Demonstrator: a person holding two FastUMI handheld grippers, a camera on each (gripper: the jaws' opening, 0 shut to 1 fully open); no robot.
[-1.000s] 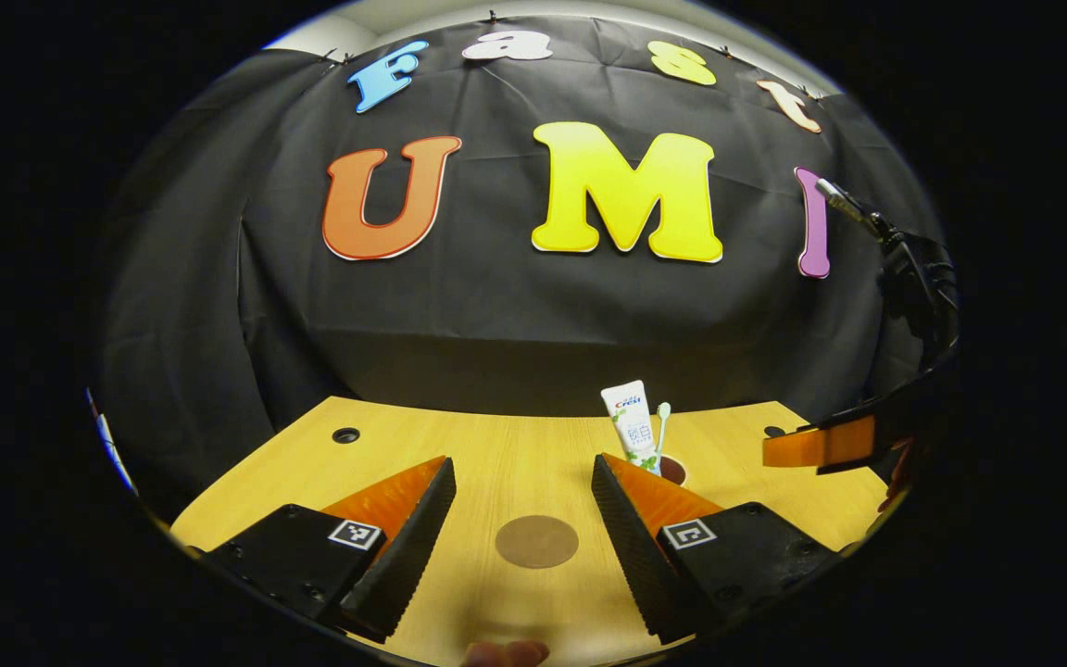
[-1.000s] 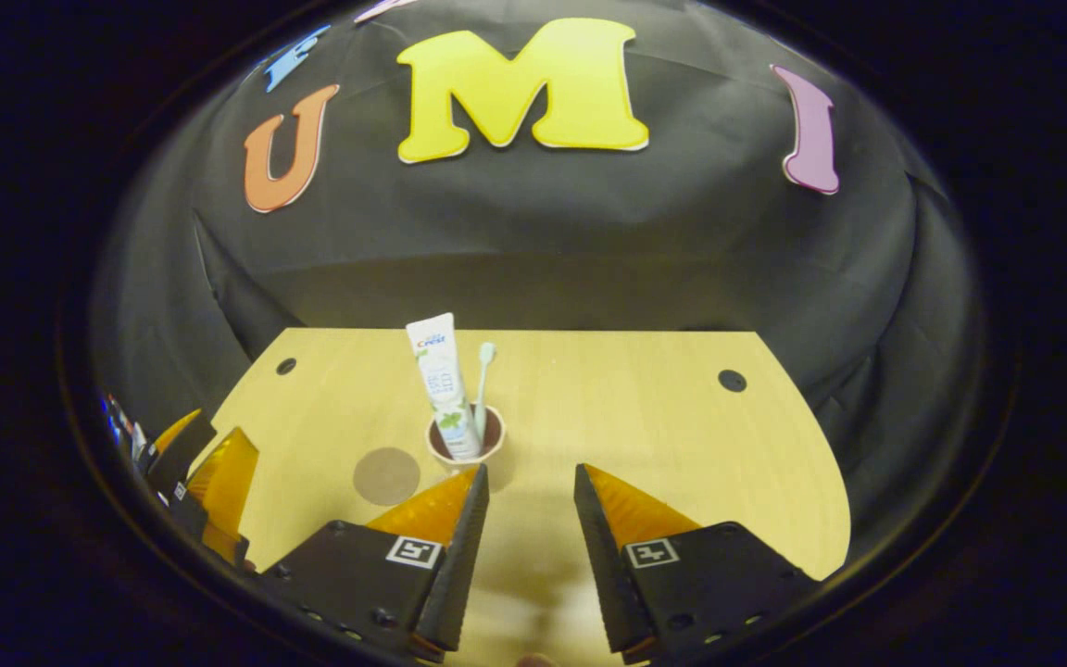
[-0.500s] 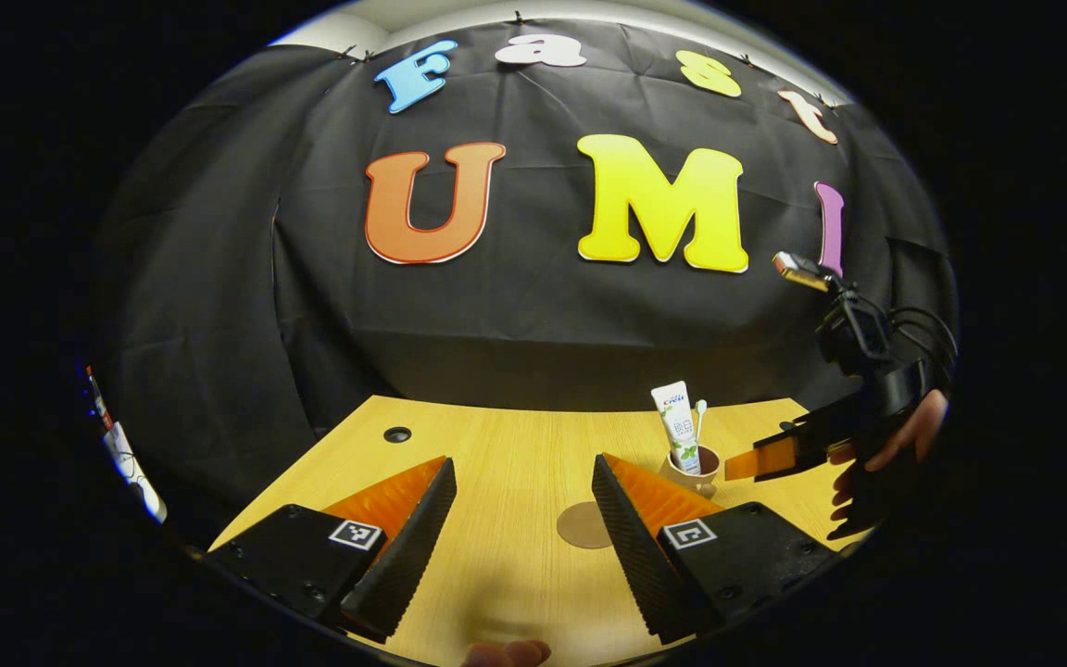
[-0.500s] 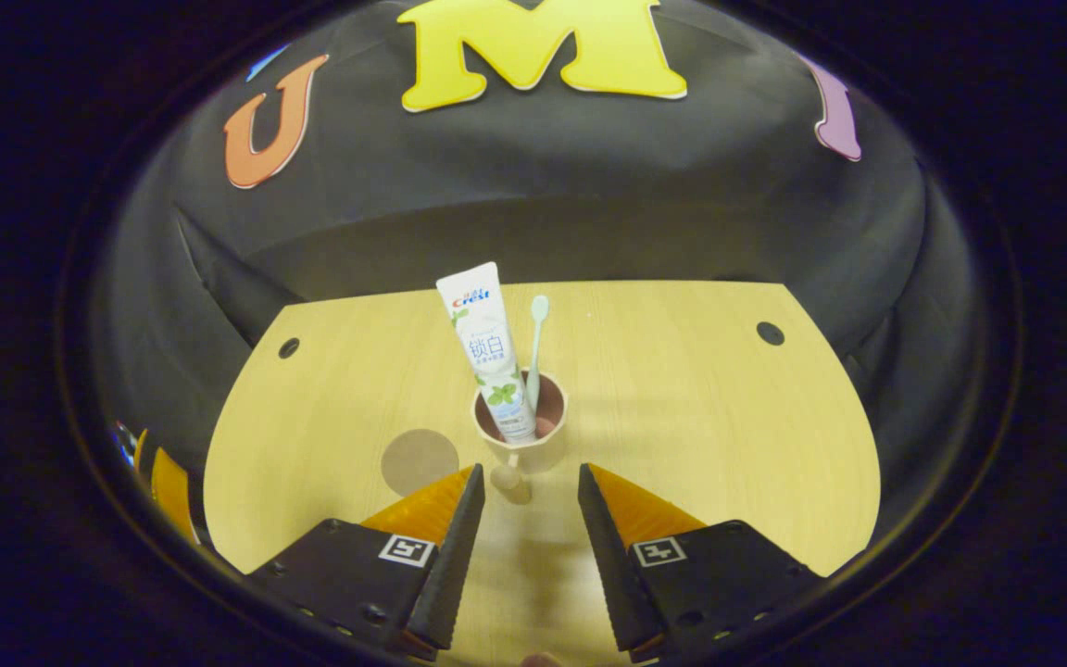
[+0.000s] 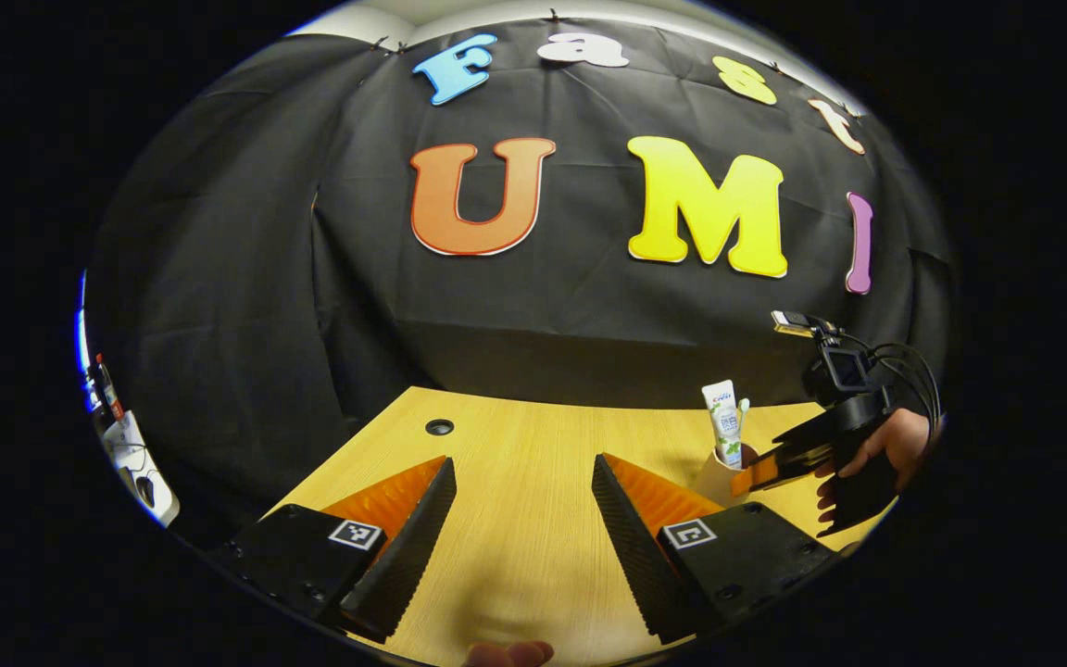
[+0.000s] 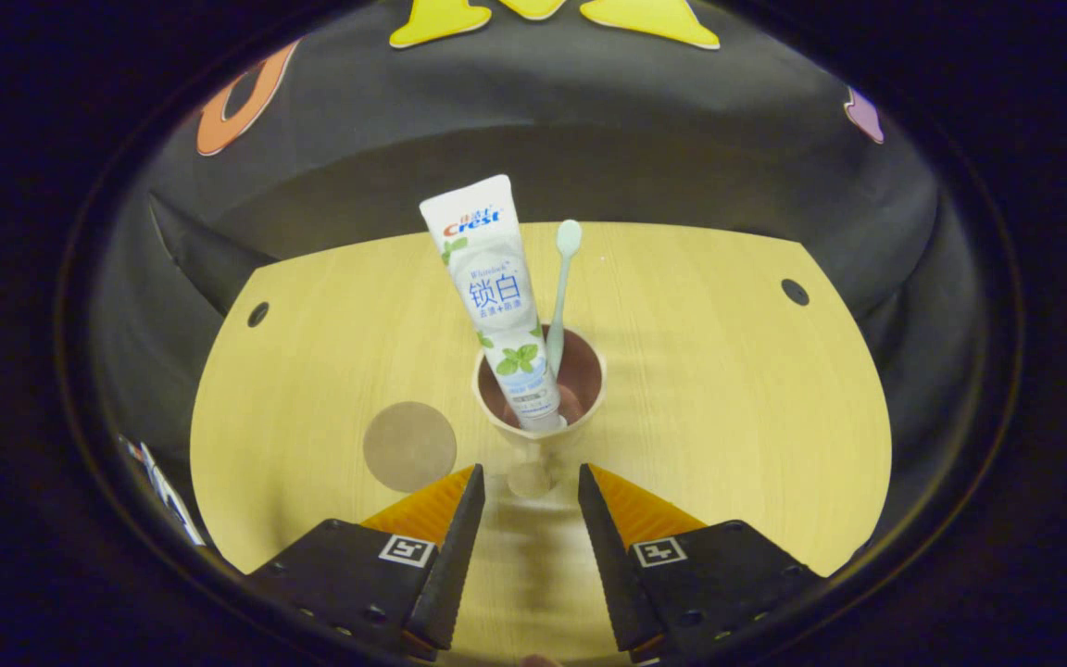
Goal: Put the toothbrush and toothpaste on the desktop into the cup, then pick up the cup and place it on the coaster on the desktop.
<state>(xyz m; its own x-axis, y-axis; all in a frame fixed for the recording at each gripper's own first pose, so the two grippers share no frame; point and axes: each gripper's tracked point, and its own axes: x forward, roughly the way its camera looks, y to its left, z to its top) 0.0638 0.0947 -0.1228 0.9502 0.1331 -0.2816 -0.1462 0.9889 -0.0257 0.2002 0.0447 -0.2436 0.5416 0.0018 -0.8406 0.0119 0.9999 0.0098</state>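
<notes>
A beige cup [image 6: 586,375] stands on the wooden desktop [image 6: 728,389] with a white toothpaste tube [image 6: 492,296] and a pale green toothbrush [image 6: 563,278] upright inside it. My right gripper [image 6: 526,477] is open just in front of the cup, and the cup's small handle [image 6: 529,479] sits between its fingertips. A round brown coaster [image 6: 409,446] lies flat to the cup's left. In the left gripper view my left gripper [image 5: 522,463] is open over bare desktop, holding nothing. Far right there, the cup [image 5: 711,480] stands with the other gripper [image 5: 774,468] and a hand [image 5: 876,449] beside it.
Round cable holes [image 6: 794,292] [image 6: 257,314] [image 5: 439,427] mark the desk's far corners. The black cloth wall rises right behind the desk's back edge. Some white gear [image 5: 131,449] hangs off the desk at the far left of the left gripper view.
My right gripper moved forward and down to the cup, bringing its handle between the fingertips. My left gripper swung left, so the cup slid right in its view and the coaster went behind its finger.
</notes>
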